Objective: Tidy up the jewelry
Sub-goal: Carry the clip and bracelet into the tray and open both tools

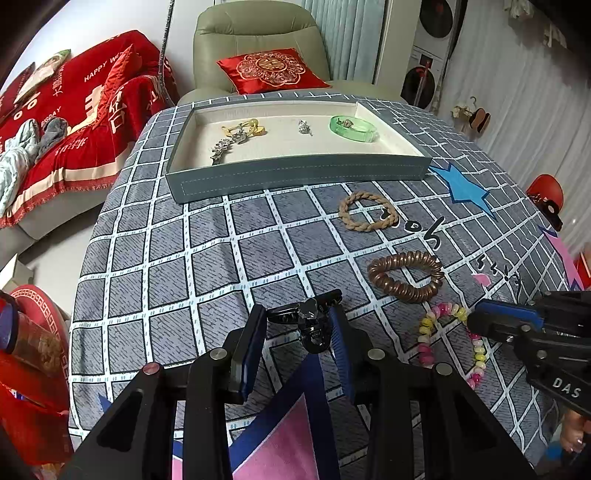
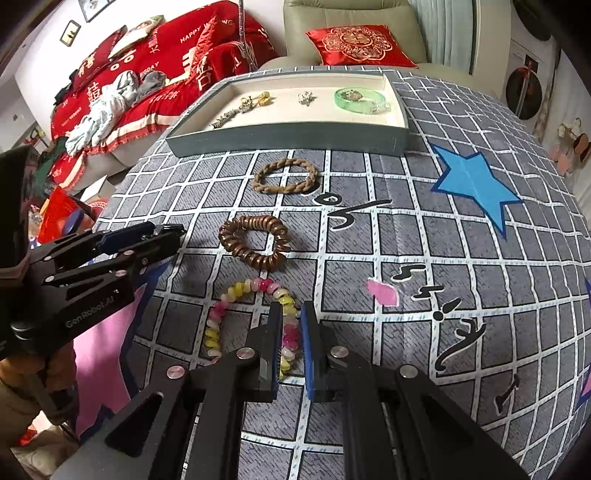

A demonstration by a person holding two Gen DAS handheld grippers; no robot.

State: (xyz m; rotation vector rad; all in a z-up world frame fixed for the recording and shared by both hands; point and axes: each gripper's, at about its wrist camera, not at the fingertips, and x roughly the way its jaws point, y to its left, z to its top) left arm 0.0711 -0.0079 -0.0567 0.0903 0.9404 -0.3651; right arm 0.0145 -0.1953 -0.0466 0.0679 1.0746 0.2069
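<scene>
My left gripper (image 1: 297, 321) has its fingers around a black hair clip (image 1: 312, 321) with a clear stone; the clip touches the right finger, with a gap to the left one. My right gripper (image 2: 291, 314) is closed on the pink and yellow bead bracelet (image 2: 236, 295) lying on the cloth; the bracelet also shows in the left wrist view (image 1: 443, 310). A brown coil hair tie (image 2: 255, 240) and a tan braided bracelet (image 2: 284, 175) lie beyond it. The grey tray (image 1: 295, 177) at the far edge holds a green bangle (image 1: 352, 127), a gold piece (image 1: 243, 129) and silver pieces (image 1: 304, 127).
The table has a grey checked cloth (image 1: 184, 240) with blue star (image 2: 476, 184) and pink patches. Behind the tray stands a beige armchair (image 1: 258, 33) with a red cushion. A red-covered sofa (image 1: 74, 122) is at the left. The table edge drops off at the left.
</scene>
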